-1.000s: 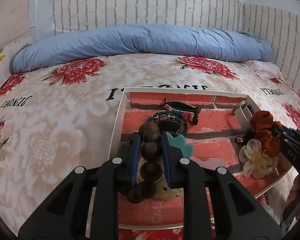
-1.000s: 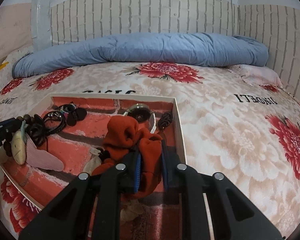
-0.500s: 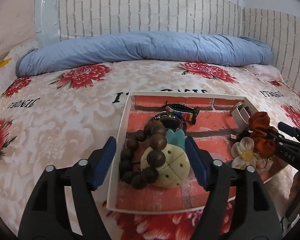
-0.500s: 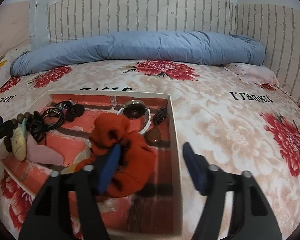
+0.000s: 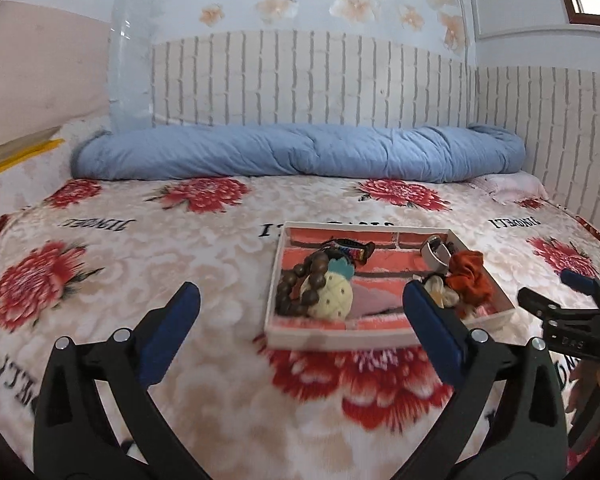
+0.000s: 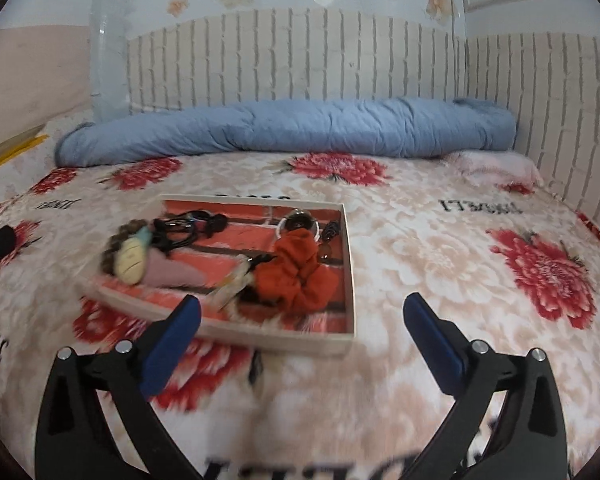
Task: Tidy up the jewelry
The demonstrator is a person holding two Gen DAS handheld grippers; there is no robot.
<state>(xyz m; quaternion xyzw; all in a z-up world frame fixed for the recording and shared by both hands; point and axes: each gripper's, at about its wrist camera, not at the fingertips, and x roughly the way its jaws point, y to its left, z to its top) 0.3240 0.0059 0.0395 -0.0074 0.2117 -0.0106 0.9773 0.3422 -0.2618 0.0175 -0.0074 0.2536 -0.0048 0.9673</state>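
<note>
In white tray point(image 5: 342, 338) | orange scrunchie point(image 6: 296, 270), bead bracelet point(image 5: 300, 290), heaped

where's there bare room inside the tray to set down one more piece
Free: the brick-print floor along the tray's front rim, and a strip mid-back between the black bands and orange scrunchie. Crowded: left end with wooden bead bracelet and pineapple clip; right end around the scrunchie.
</note>
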